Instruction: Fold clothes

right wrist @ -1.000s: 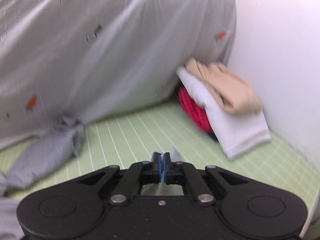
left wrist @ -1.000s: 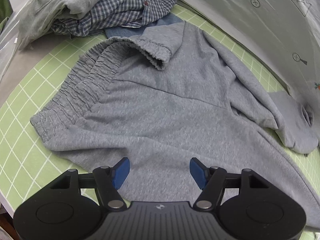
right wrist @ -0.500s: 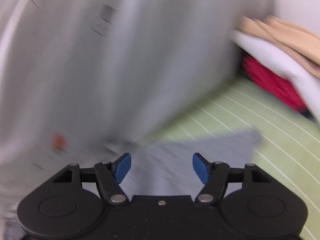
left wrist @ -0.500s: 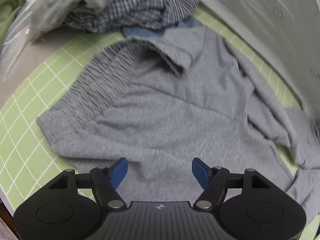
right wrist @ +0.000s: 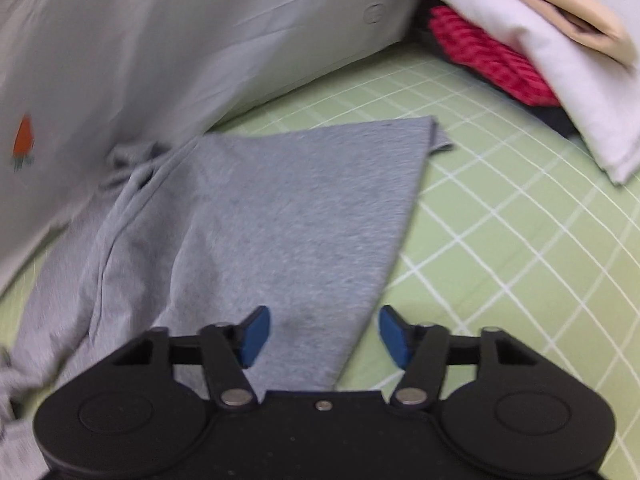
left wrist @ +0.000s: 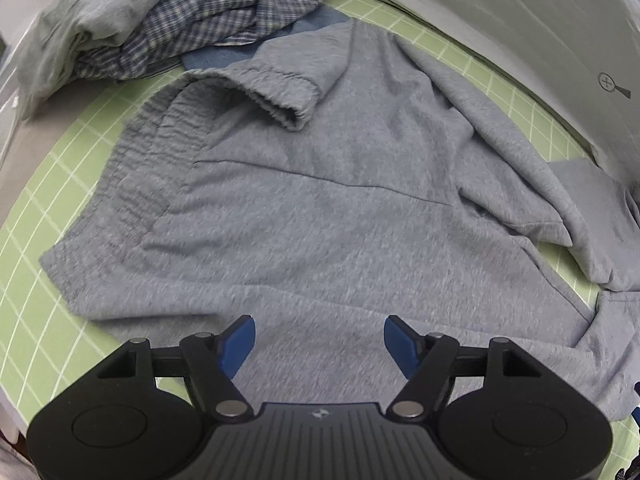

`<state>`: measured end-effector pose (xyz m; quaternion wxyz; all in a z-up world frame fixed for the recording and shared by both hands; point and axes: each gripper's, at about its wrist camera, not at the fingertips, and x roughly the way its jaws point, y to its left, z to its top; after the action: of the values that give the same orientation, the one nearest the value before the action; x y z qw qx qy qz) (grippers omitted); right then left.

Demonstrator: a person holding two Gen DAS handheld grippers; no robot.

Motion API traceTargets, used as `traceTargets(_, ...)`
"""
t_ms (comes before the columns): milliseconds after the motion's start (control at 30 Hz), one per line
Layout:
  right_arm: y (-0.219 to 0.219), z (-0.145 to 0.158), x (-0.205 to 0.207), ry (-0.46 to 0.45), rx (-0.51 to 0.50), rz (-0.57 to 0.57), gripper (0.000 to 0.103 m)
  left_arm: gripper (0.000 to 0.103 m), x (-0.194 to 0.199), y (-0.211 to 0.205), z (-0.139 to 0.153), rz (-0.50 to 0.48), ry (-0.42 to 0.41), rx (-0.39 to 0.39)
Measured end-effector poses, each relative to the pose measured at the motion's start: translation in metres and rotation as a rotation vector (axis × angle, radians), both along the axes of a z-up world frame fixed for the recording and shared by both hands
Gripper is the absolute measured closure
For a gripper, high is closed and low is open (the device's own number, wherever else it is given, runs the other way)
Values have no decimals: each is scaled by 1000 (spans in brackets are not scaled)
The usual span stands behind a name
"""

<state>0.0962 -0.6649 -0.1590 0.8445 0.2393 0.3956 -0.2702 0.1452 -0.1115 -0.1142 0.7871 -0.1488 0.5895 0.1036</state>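
The grey sweatpants point(left wrist: 304, 200) lie spread over the green grid mat point(left wrist: 44, 184) on the bench, elastic waistband point(left wrist: 132, 148) toward the left of the left wrist view and the legs running off to the right, where 1 leg end point(right wrist: 280, 208) lies flat and roughly triangular in the right wrist view. The cloth looks like soft, fairly thick fleece: light, limp and not slippery, likely to sag and drag along the mat when lifted, so a hold at an edge or corner, such as the waistband end or the hem of a leg, should carry it better than a pinch in the middle of a panel. The left gripper point(left wrist: 316, 340) hangs steeply over the near edge of the seat area with its jaws wide and nothing between the blue pads; the fabric lies below and ahead of them, not pressed. The right gripper point(right wrist: 322, 334) sits over the near part of the leg end, its jaws closing, with the grey cloth under the gap and its right-hand edge passing between the pads, though neither pad presses on it yet. A checked shirt point(left wrist: 224, 12) and other clothes are piled beyond the waistband, and a folded stack point(right wrist: 540, 56) lies well apart on the mat at the far right.
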Motion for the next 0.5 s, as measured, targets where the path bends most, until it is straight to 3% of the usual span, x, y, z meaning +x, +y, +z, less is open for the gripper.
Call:
traceTargets(100,14,1,5,48,-67,148,72,31,-11,10,2,41,-8,-9)
traceTargets(133,19,2,5,79,-99,198,98,31,-15,15,3,55,-12,-14)
traceTargets(167,23,4,2,97,-117,236,102,31,-19,20,4,69,-15,-18)
traceTargets(233,25,11,-13,86,-135,235,102,31,-30,31,5,102,-19,-21)
traceTargets(400,16,39,-77,24,-111,56,102,31,-65,75,1,228,-29,-28)
traceTargets(500,23,50,-104,20,-112,42,102,30,-79,103,-5,282,-25,-23)
